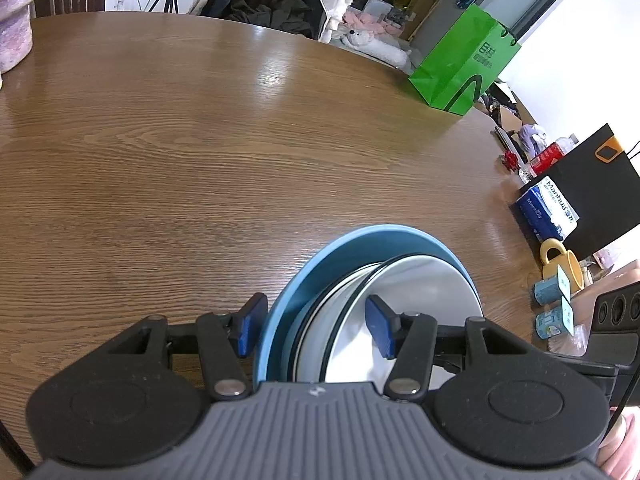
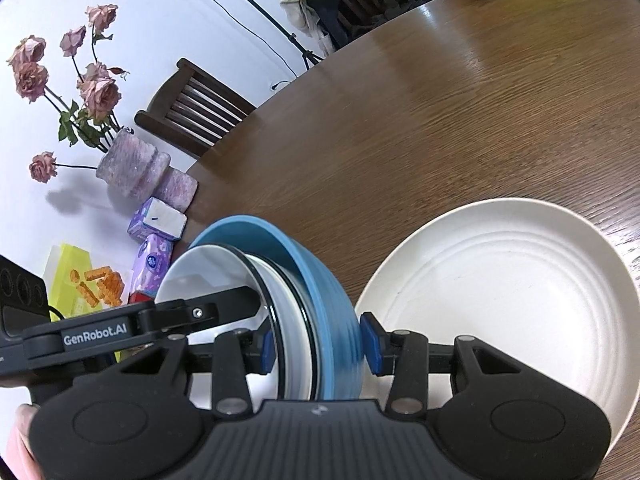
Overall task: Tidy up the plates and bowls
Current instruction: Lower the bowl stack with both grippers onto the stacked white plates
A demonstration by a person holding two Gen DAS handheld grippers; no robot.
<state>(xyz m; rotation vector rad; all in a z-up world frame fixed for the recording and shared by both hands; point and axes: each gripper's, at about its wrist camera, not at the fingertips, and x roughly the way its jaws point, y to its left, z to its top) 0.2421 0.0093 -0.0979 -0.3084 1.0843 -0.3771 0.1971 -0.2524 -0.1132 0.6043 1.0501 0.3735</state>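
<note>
Nearby, cream plate (image 2: 500, 292), vase (image 2: 132, 168), green bag (image 1: 464, 60)

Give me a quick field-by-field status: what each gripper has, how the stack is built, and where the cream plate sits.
left gripper: shut on the nested stack, one pad outside the blue bowl, the other inside the inner white bowl
right gripper: shut on the same stack from the other side
stack: two black-rimmed white bowls nested in the blue bowl
cream plate: lying on the wooden table, ungripped, beside the stack
</note>
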